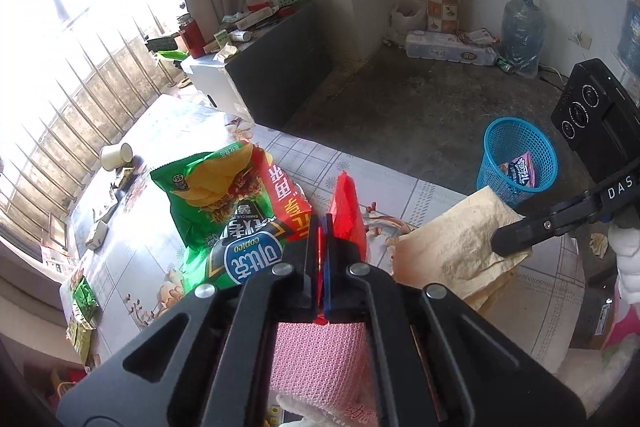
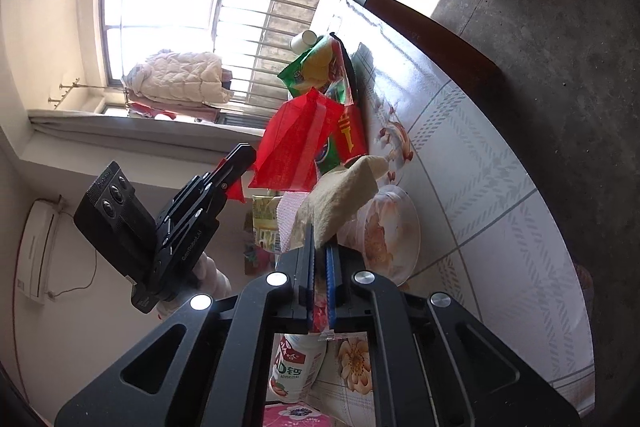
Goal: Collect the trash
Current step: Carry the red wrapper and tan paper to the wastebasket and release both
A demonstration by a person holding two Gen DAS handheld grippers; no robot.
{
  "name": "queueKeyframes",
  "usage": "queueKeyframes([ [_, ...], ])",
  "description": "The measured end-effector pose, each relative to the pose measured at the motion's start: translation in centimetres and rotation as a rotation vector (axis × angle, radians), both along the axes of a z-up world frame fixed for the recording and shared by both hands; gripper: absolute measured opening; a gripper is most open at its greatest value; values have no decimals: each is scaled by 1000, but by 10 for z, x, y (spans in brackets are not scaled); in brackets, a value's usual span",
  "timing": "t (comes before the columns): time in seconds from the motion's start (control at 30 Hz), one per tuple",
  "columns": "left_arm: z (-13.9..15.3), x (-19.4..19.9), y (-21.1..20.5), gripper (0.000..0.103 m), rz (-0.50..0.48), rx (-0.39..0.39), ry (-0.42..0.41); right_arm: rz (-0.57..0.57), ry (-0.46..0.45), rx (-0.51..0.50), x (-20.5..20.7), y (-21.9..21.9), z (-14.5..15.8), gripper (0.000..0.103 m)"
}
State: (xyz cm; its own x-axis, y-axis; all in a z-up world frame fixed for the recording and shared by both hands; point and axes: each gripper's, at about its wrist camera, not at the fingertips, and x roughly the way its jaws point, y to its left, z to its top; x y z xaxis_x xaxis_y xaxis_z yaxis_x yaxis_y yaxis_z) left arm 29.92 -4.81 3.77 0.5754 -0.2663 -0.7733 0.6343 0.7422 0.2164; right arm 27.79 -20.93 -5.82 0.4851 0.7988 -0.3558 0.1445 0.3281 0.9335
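tbl [image 1: 432, 187] | floral cloth | chip bag [image 1: 224, 203], paper cup [image 1: 116, 155], glass bowl [image 2: 404, 227]

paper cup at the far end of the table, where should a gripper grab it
The paper cup lies tipped on its side, open mouth toward the chip bag. Probably best to pinch the rim at that mouth, one finger inside and one outside, coming from the bag side. Squeezing across the body would likely crush it. Both grippers are full now, so one must first drop its load.

A large blue plastic water jug [image 1: 523, 35] stands against the white wall, near a wrapped toilet-roll pack [image 1: 448, 49].
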Motion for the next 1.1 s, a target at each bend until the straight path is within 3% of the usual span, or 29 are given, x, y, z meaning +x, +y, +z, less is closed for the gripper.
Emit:
queueKeyframes([
  [0.2,46,-32,-8,0,-12,-90,-51,-44,-76,20,-17,-19,28,5],
  [0.37,74,-66,-41,0,-78,-156,-81,-129,-112,-3,-51,-55,44,5],
  [0.57,78,-88,-116,0,-182,-259,14,-322,-96,-58,-122,-136,48,5],
  [0.83,19,-96,-262,0,-280,-240,267,-621,41,-176,-224,-247,19,5],
  [0.93,-19,-88,-311,1,-276,-211,371,-680,100,-184,-240,-273,-4,5],
  [1.1,-86,-75,-377,1,-253,-132,472,-726,184,-200,-237,-304,-49,5],
])
